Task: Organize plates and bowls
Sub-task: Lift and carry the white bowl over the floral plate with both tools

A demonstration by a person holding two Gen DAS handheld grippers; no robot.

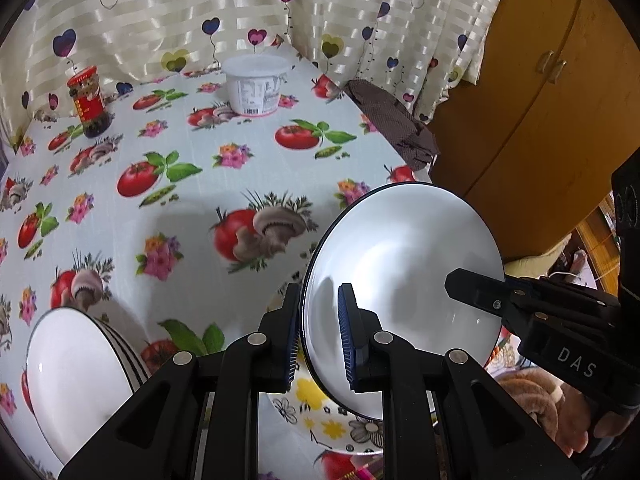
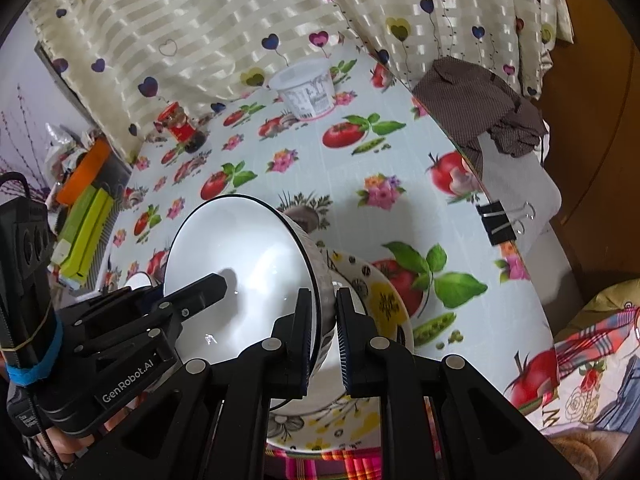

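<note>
A white bowl with a dark rim (image 1: 400, 264) (image 2: 240, 248) hangs tilted above the table, held between both grippers. My left gripper (image 1: 320, 296) is shut on its left rim, one blue pad inside the bowl and one outside. My right gripper (image 2: 322, 300) is shut on the opposite rim, and it also shows at the bowl's right edge in the left wrist view (image 1: 472, 284). The left gripper (image 2: 216, 284) reaches over the bowl's far side in the right wrist view. Under the bowl lies a flowered plate (image 1: 320, 428) (image 2: 384, 304). A second white bowl with a striped outside (image 1: 76, 376) stands at the lower left.
The tomato-print tablecloth (image 1: 192, 208) carries a white tub (image 1: 256, 84) and a red jar (image 1: 89, 100) near the curtain. A brown cloth (image 1: 396, 124) and a binder clip (image 2: 500, 220) sit at the table's right edge, by a wooden cupboard (image 1: 540, 100). Yellow-green boxes (image 2: 84, 232) lie beyond the left edge.
</note>
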